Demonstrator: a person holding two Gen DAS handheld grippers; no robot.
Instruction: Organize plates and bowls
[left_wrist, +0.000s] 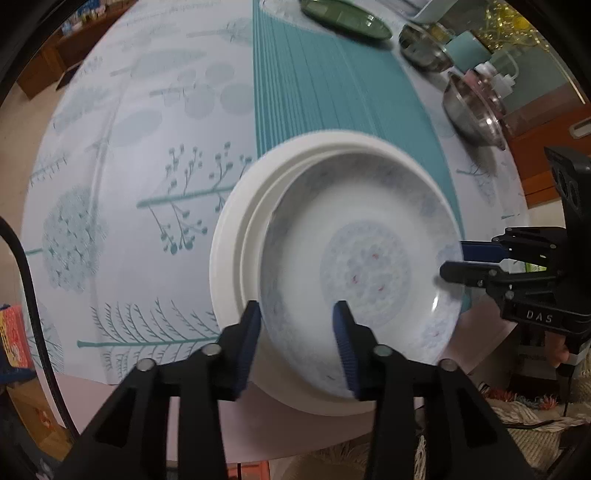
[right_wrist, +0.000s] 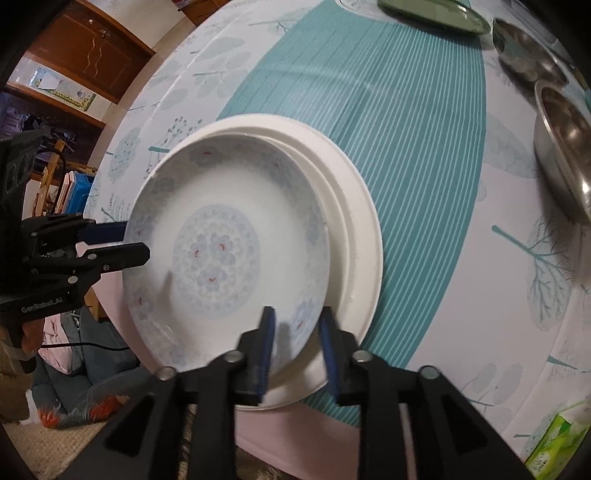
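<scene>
Left wrist view: left gripper (left_wrist: 297, 325) parted wide, straddling rim of patterned plate (left_wrist: 365, 266), not clamped. Patterned plate nested atop white plate (left_wrist: 229, 251) near front edge of tablecloth (left_wrist: 147, 147). Right wrist view: right gripper (right_wrist: 295, 328) parted, astride opposite rim, grip unclear. Green plate (left_wrist: 347, 18), steel bowls (left_wrist: 476, 107) well apart at far side.

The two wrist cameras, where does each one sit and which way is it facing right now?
Left wrist: on the left gripper, looking along its fingers over the patterned plate; the right gripper enters from the right.
Right wrist: on the right gripper, facing the same plate from its opposite side; the left gripper enters from the left.
Shared: the plate, the white plates beneath, the steel bowls.
</scene>
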